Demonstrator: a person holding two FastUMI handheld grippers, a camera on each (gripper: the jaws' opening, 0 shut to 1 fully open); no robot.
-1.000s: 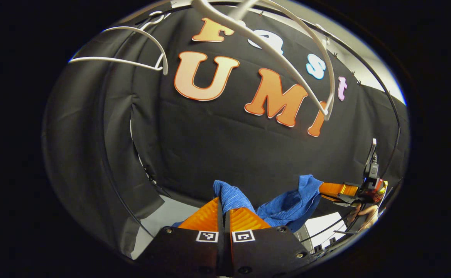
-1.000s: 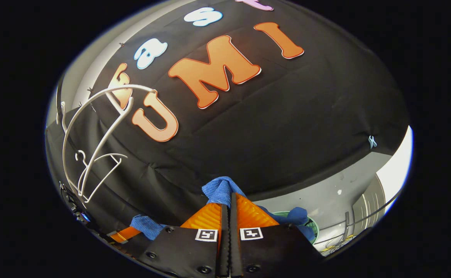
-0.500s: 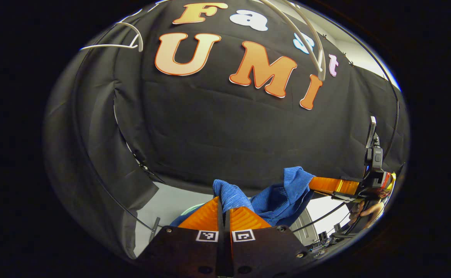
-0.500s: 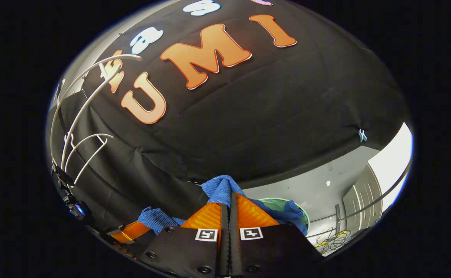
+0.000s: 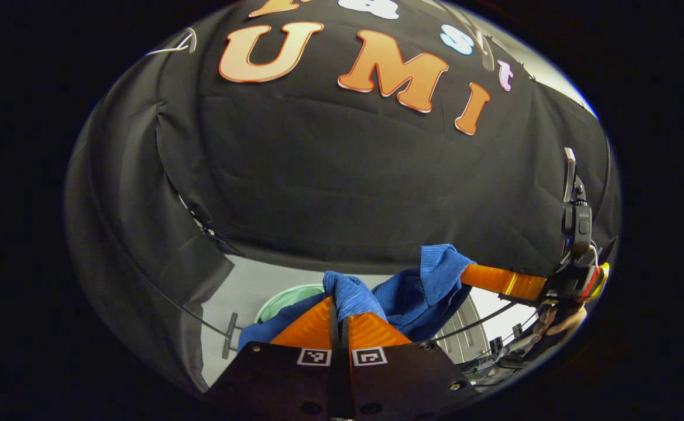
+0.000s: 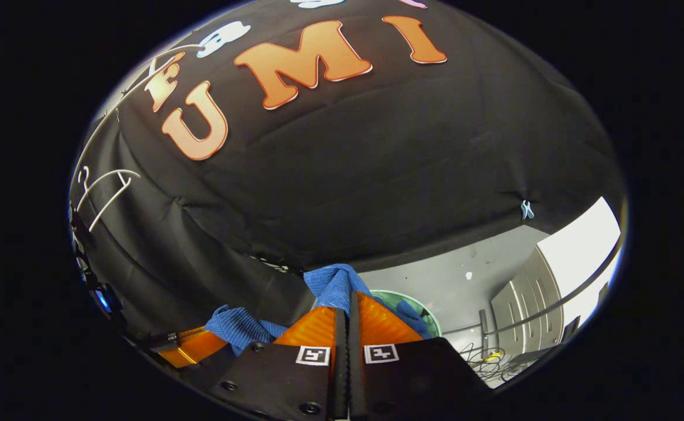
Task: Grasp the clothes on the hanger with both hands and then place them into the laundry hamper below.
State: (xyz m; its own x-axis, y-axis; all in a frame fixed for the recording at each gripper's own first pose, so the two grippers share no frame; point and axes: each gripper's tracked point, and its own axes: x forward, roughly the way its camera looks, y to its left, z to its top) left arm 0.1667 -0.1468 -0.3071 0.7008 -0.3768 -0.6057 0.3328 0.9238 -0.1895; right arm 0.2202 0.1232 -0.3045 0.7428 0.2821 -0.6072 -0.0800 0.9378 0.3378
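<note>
The black cloth wall (image 5: 347, 187) of the booth backs the scene, and below it lies a pale grey floor (image 6: 464, 286) with a grey slatted cabinet (image 6: 523, 298) off at one side. On that floor stands the round pale-green laundry hamper (image 5: 286, 295), its rim showing beneath the hanging load in both gripper views.

The blue ribbed knit garment (image 5: 406, 292) is off its hanger and slung between the two tools, sagging above the hamper. The left tongs (image 5: 340, 307) are clamped tight, their orange ribbed fingers pinching a fold of the cloth that bunches up above the tips. The right tongs (image 6: 347, 301) are likewise closed on another bunch of it; in the left gripper view they reach in from the side with the knit draped over their tip.

The main risk, as I judge it, is a miss: the hamper mouth is narrow beside the spread of the garment, so a trailing end could drape over the rim or land on the floor if the two grips let go at different times or off-centre. A thin pinch of slack knit could also slip out early.

Thin white hangers (image 6: 105, 190) hang high to one side.
</note>
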